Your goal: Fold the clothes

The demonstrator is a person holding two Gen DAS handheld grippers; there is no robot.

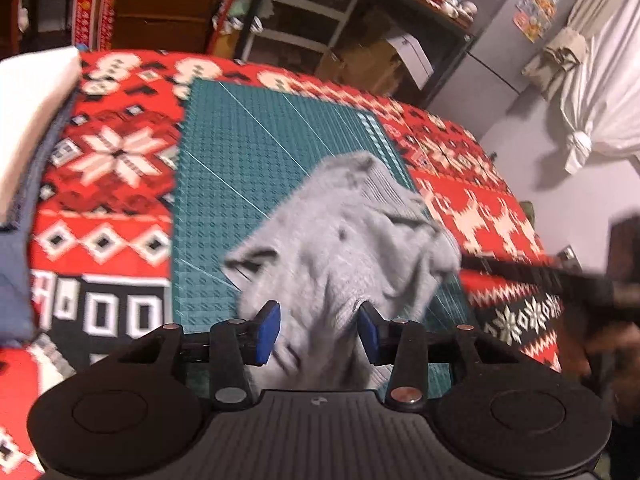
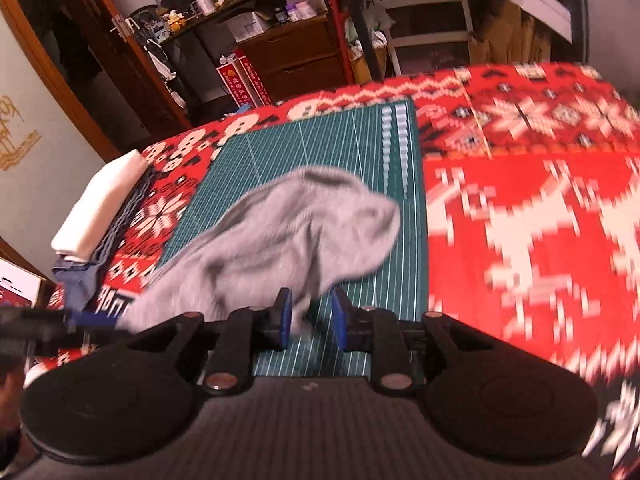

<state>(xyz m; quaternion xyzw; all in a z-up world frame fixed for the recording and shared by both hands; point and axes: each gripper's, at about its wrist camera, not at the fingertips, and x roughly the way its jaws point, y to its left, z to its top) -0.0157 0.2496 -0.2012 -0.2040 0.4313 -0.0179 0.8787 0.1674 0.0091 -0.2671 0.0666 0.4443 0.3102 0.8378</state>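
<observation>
Between parted left tongs (image 1: pixel 318 330), grey garment (image 1: pixel 344 240).

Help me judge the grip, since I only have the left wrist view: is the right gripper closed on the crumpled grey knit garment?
Observer: No. In the right wrist view the right gripper has its jaws apart, and the green gridded cutting mat shows through the gap.
Operator: Any cloth in that gap?
Observer: A narrow fold of the grey knit garment hangs against one blue pad and does not reach the other.
Operator: How does my left gripper look from there?
Observer: The left gripper shows only at the frame's left edge, one blue fingertip meeting the garment's near corner.
</observation>
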